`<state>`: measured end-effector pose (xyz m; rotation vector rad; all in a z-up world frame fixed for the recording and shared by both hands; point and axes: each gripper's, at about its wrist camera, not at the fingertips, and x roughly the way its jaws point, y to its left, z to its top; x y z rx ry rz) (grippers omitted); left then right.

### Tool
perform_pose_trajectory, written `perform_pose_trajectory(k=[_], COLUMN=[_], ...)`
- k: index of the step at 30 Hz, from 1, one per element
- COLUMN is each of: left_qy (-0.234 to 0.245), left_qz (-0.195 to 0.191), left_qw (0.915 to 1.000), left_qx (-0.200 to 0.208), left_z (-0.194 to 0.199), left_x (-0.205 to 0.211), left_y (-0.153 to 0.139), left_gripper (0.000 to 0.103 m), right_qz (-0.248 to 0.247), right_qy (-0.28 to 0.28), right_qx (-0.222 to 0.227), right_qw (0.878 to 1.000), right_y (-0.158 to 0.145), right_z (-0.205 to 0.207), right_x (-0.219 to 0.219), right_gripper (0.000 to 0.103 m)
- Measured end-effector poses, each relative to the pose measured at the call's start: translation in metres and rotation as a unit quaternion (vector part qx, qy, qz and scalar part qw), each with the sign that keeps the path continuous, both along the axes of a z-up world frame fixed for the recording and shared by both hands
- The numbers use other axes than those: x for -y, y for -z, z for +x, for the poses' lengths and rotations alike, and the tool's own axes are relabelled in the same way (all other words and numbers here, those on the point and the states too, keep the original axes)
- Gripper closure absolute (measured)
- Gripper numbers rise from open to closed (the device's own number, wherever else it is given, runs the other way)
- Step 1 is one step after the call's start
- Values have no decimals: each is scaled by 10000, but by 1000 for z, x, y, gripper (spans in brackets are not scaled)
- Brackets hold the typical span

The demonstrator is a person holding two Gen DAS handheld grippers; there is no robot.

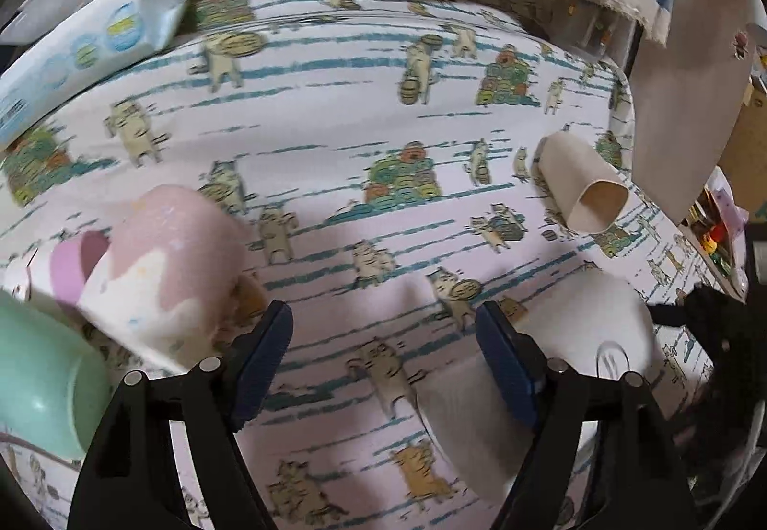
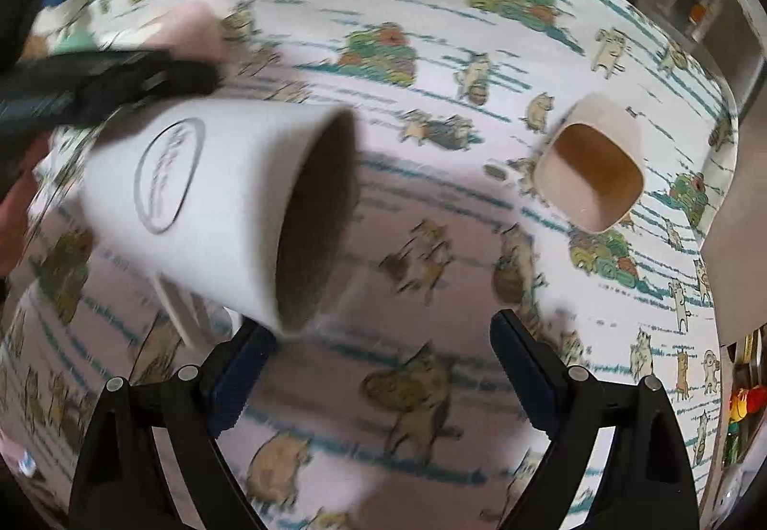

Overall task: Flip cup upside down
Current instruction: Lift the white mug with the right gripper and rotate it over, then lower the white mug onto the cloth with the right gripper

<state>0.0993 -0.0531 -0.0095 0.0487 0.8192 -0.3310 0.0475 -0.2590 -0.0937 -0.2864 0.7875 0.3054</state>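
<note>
We find the white cup [image 2: 211, 213] tipped on its side ahead and to the left of the right gripper [image 2: 378, 367], its long axis near horizontal, open mouth pointing right and slightly toward the camera, handle hanging below. Motion blur prevents us from telling whether it rests on the cloth or is off it. The right gripper stands wide open with nothing between its fingers [image 2: 520, 367]. The left gripper [image 1: 386, 367] is likewise wide open and empty; the same white cup [image 1: 565, 352] sits just to its right.

A beige square cup [image 2: 592, 175] lies on its side further ahead to the right, mouth toward us. To the left of the left gripper sit a pink cup [image 1: 168, 261] and a green cup [image 1: 43, 386].

The bench carries a cat-patterned tablecloth [image 1: 335, 108]; a wipes pack [image 1: 86, 51] lies at its far left edge.
</note>
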Motion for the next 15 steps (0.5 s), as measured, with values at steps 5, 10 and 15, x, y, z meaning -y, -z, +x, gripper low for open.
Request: perform_pose_trajectory(k=[5,10,15], left_qy=[-228,-320,-154], left_qz=[-148,-201,26], left_qw=[9996,9990,9993], left_qx=[-77,-239,-349], left_z=[-8,-16,-31], left_x=[-17,-26,-19], left_y=[2,6,16], left_gripper=[29,33,38], right_qz=[-76,220,966], right_qy=[231,417,216], right_qx=[174,388,784], right_qw=[9996,9981,9920], right_y=[-7,-23,-47], right_z=[25,48,55], right_x=[-7,-17,-20], right_gripper=[11,12,12])
